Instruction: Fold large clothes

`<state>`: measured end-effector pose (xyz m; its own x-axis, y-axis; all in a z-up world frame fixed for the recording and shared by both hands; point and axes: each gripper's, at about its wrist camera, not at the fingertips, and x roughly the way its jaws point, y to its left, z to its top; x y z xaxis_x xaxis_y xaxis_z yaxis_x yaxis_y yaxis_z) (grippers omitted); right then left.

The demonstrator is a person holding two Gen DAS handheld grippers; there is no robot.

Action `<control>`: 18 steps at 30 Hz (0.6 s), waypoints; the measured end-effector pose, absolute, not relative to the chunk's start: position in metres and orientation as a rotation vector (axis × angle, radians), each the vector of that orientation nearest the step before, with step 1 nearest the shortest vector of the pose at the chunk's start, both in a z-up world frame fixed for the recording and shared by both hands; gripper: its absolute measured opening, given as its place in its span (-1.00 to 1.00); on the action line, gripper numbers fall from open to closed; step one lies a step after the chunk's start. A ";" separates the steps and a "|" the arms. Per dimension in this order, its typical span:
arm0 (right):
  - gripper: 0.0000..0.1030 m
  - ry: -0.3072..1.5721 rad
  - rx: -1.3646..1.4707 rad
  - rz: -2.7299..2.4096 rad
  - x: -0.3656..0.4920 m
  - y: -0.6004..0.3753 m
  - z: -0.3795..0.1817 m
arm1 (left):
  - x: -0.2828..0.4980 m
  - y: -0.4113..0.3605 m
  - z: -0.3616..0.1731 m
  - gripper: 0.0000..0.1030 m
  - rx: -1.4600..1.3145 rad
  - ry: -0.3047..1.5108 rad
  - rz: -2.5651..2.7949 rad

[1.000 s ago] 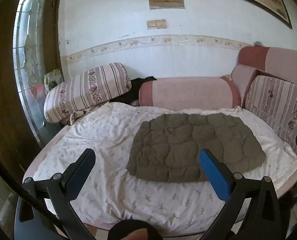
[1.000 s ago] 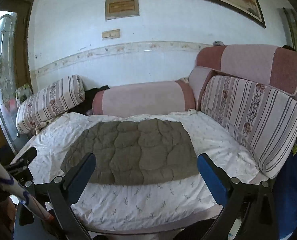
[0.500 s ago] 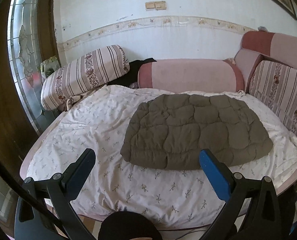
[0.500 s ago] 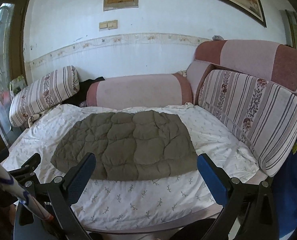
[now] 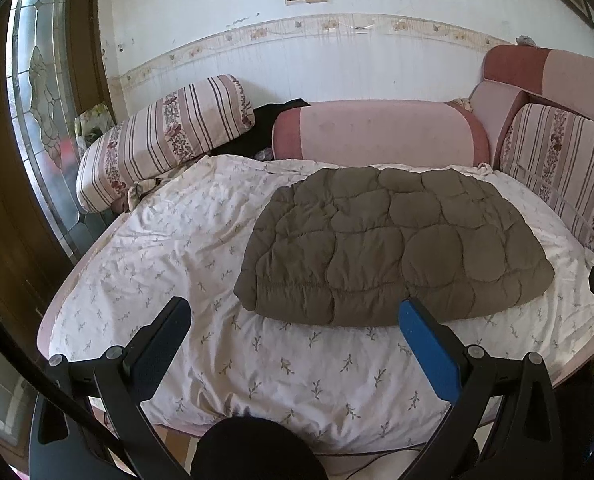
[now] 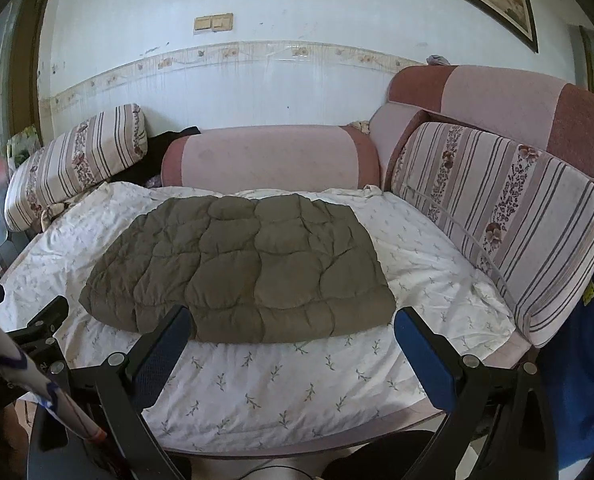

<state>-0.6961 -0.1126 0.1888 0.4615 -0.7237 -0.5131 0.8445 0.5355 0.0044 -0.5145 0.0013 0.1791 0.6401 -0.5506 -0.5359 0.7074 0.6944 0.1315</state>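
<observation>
**Inspector:** Where is the garment found?

**Assessor:** A brown quilted garment is laid flat on the floral sheet, in front of the pink bolster that lines the wall. It is offset from the bolster's centre toward the striped back cushion. It appears to be doubled over already, with a gathered hem on the side away from that cushion; a further fold is judged possible, though this cannot be confirmed.

**Inspector:** State of the tools?

**Assessor:** The left gripper is held on the near side of the garment, jaws spread wide, nothing between them. The right gripper is likewise released and empty, its fingers straddling the garment's near edge in view without touching it.

**Inspector:** Why so placed?

**Assessor:** Both tools are kept above the sheet and short of the cloth, on the side opposite the bolster. This is read as a survey or approach stance: the near edge is the reachable one, and the wide jaws suit thick padding.

**Inspector:** Anything else recorded?

**Assessor:** A striped roll cushion is propped beyond the bolster's far end, with dark cloth wedged between the two. Neither is touching the garment.

**Inspector:** Risks?

**Assessor:** Bulky filling may spring open if pinched shallowly. The loose sheet could be caught together with the hem.
</observation>
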 end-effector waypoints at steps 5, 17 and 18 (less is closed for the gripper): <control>1.00 0.505 0.265 -0.986 -0.692 -0.112 0.184 | -0.512 0.001 0.176 1.00 0.344 0.495 -0.734; 1.00 0.540 0.252 -0.988 -0.682 -0.114 0.177 | -0.510 0.000 0.171 1.00 0.347 0.505 -0.741; 1.00 0.542 0.252 -0.988 -0.681 -0.113 0.176 | -0.509 -0.001 0.170 1.00 0.349 0.506 -0.740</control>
